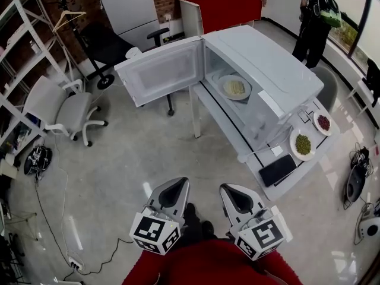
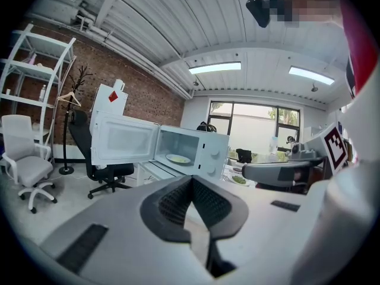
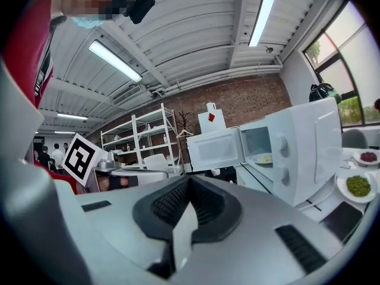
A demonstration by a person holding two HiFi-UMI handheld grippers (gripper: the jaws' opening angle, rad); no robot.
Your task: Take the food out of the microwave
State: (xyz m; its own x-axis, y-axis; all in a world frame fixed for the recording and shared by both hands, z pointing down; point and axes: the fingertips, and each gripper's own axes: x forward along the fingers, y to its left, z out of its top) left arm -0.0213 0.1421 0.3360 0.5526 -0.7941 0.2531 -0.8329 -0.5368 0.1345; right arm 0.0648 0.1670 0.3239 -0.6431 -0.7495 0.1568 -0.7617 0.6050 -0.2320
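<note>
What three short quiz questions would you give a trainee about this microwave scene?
1. True or false: the microwave door is shut.
2. How many plates of food stand on the table beside the microwave?
3. Where is the plate of pale food? A. inside the microwave B. on the floor C. on the table
Key: 1 false, it stands wide open. 2 two: green food, red food. 3 A.
</note>
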